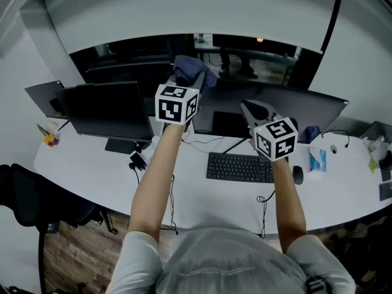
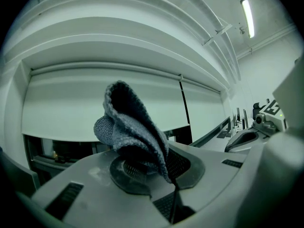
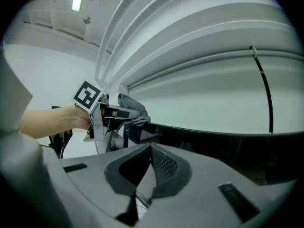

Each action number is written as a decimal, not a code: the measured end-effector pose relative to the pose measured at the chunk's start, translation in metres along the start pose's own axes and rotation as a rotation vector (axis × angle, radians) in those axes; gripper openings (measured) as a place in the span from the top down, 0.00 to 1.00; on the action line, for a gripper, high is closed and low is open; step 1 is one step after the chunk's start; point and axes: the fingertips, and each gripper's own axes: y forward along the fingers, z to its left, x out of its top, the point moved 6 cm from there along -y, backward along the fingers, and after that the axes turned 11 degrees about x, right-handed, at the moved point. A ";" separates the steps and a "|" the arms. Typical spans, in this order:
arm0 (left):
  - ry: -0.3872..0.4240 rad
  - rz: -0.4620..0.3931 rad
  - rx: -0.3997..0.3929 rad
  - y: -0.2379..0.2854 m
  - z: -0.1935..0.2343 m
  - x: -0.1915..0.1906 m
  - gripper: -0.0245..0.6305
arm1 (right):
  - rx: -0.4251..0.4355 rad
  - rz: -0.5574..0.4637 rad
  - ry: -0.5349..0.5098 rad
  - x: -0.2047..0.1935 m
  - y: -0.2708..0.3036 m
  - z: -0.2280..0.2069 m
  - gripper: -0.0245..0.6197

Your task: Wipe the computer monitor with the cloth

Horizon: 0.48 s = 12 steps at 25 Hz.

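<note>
A white curved desk (image 1: pixel 202 195) spans the middle of the head view, under a wide blind (image 1: pixel 196 11). The monitor (image 1: pixel 306 112) stands centre right, with a keyboard (image 1: pixel 240 167) below it. At upper centre the left gripper (image 1: pixel 195 81) is clenched on the cloth (image 1: pixel 190 68), by the monitor's top left corner. Lower right of it, the right gripper (image 1: pixel 251 110) has its jaws together, nothing between them.

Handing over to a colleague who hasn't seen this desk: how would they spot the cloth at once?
Start at the long white desk and the wide monitor behind the keyboard. Just above that monitor's upper left corner, the left gripper holds the cloth in its jaws. It is crumpled blue-grey knit, the only soft thing up there.
</note>
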 end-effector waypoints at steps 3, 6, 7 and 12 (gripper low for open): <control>-0.005 -0.001 0.009 -0.005 0.012 -0.002 0.87 | 0.003 -0.013 0.002 0.002 0.005 0.005 0.96; -0.017 -0.003 0.025 -0.010 0.026 -0.005 0.87 | 0.006 -0.014 0.006 0.004 0.010 0.008 0.96; -0.020 -0.004 0.031 -0.011 0.031 -0.005 0.87 | 0.007 -0.014 0.009 0.003 0.011 0.008 0.96; -0.026 0.001 0.075 -0.017 0.052 -0.011 0.87 | 0.015 -0.014 0.017 0.000 0.016 0.009 0.96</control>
